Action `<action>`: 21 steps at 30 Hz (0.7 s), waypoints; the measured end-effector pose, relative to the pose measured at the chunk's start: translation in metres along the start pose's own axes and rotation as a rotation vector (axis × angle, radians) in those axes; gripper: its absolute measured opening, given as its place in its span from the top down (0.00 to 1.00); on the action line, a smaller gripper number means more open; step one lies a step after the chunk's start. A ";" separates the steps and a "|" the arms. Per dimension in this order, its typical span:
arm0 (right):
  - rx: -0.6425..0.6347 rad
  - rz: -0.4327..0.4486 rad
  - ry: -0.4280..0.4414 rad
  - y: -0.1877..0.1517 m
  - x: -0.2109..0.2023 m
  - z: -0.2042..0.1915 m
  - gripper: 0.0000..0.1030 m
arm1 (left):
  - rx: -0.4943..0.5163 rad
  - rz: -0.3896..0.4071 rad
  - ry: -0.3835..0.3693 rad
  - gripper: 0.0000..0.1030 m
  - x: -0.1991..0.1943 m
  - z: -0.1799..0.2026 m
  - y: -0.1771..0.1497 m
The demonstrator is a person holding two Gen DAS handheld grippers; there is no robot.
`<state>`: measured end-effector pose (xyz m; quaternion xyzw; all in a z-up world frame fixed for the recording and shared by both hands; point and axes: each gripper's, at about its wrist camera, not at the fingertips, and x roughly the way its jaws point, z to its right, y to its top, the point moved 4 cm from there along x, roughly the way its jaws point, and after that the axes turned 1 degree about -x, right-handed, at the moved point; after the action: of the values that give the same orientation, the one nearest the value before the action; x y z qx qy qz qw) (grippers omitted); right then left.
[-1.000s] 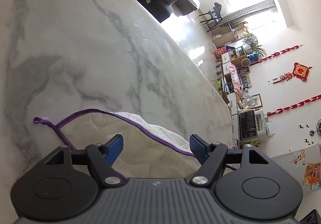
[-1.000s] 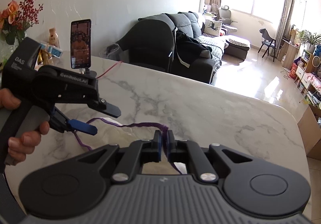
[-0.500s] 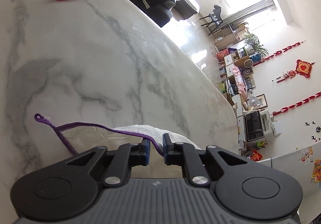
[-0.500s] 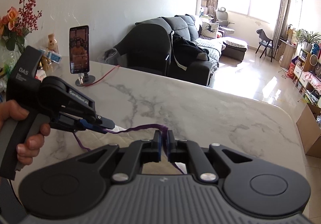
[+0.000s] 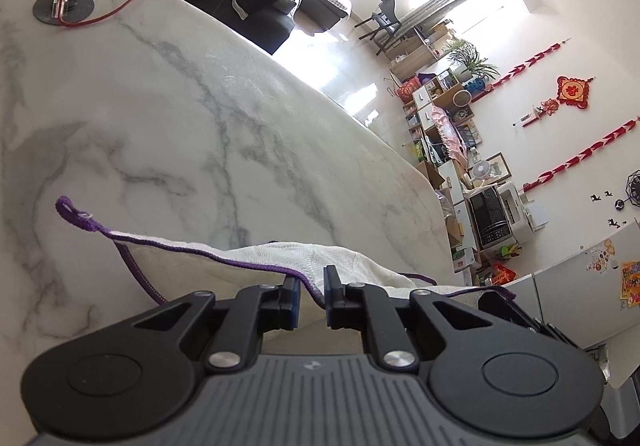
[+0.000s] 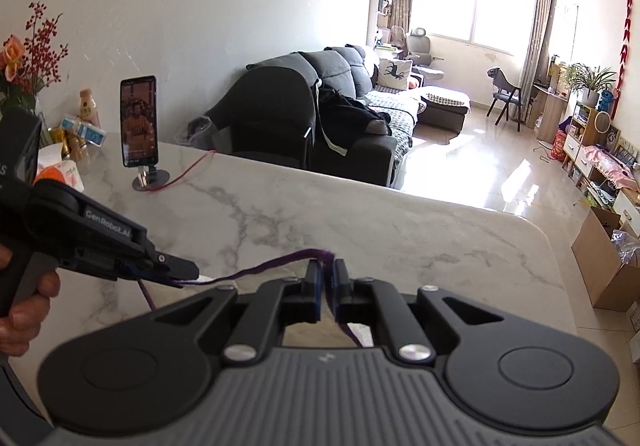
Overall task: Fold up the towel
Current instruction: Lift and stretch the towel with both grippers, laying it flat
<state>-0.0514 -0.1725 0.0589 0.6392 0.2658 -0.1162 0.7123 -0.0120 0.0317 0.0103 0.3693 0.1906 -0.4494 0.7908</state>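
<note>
The towel (image 5: 256, 258) is white with a purple stitched edge and a small purple loop at its left corner. My left gripper (image 5: 311, 282) is shut on the towel's purple edge and holds it above the marble table (image 5: 168, 118). In the right wrist view my right gripper (image 6: 327, 278) is shut on another part of the towel's purple edge (image 6: 280, 261). The left gripper (image 6: 182, 276) shows there at the left, clamped on the same edge, which stretches between the two. Most of the towel is hidden below the gripper bodies.
A phone on a stand (image 6: 139, 126) with a red cable stands at the table's far left. Bottles, packets and a flower vase (image 6: 24, 58) crowd the back left corner. The table's rounded far edge (image 6: 532, 230) drops to the living room floor; a dark sofa (image 6: 320, 114) stands behind it.
My left gripper closed on the towel's purple edge and lifted it. Both grippers rose, and the edge between them is now pulled taut.
</note>
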 end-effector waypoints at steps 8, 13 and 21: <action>0.019 0.022 -0.030 -0.005 -0.019 0.012 0.94 | 0.059 -0.035 -0.047 0.89 -0.006 0.017 -0.028; 0.031 0.004 -0.044 -0.013 -0.025 0.018 0.93 | 0.112 -0.059 -0.045 0.89 -0.004 0.026 -0.048; 0.064 -0.046 -0.067 -0.029 -0.030 0.027 0.93 | 0.156 -0.105 -0.041 0.89 0.004 0.032 -0.078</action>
<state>-0.0849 -0.2085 0.0511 0.6511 0.2524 -0.1625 0.6971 -0.0771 -0.0200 -0.0037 0.4099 0.1577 -0.5113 0.7387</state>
